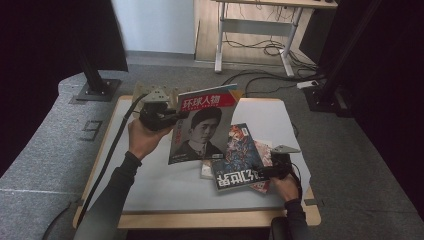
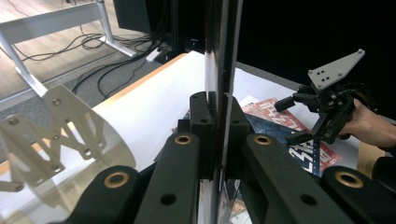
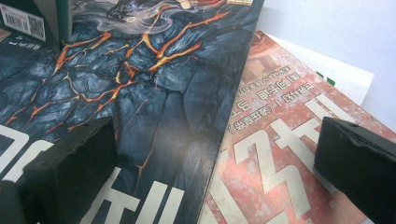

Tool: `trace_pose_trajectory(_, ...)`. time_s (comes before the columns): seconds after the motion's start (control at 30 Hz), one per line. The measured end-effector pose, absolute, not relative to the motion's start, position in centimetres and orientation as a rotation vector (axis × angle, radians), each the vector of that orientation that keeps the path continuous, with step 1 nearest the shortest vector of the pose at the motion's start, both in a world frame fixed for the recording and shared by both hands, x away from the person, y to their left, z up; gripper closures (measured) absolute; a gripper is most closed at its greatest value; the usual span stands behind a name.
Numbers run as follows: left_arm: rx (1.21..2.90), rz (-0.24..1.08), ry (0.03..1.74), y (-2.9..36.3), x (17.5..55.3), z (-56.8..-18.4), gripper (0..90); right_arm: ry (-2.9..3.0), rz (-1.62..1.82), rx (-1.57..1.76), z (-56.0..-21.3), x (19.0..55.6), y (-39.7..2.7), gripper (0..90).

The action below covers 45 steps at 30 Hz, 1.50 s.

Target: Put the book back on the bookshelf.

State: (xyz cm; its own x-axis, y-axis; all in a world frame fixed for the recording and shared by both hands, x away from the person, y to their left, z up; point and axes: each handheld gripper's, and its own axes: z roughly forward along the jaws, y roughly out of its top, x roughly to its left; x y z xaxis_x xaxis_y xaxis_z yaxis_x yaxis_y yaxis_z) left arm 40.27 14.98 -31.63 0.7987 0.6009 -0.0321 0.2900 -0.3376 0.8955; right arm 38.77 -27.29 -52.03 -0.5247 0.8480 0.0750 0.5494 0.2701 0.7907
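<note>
High view: left hand-held gripper [image 1: 172, 117] clamps portrait magazine [image 1: 202, 127] upright, lifted off surface [image 1: 150, 175]. Right hand-held gripper [image 1: 265, 172] gapes over dark lava-cover magazine [image 3: 140, 84]; straddle its edge squarely, then close.

A wooden table [image 1: 210, 219] with a white sheet [image 1: 165, 185] spread over most of its top. Bare wood showing along the near edge and at the far left corner. A small pile of magazines lying flat on the sheet, close to the near right corner. On top, a dark magazine [image 1: 239, 159] with orange cracks and big white letters. Under it, a red magazine [image 1: 263, 152] sticking out toward the right edge. Beneath both, white paper [image 1: 205, 170] peeking out on the left side of the pile.
</note>
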Motion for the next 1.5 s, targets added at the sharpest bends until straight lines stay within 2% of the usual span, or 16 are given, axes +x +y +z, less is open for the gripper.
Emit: trace_pose_trajectory(1.5,1.855,0.519,0.881,23.8,39.4,-29.8,86.9,2.120,1.161,1.400,-52.4,38.0,-30.0,0.0)
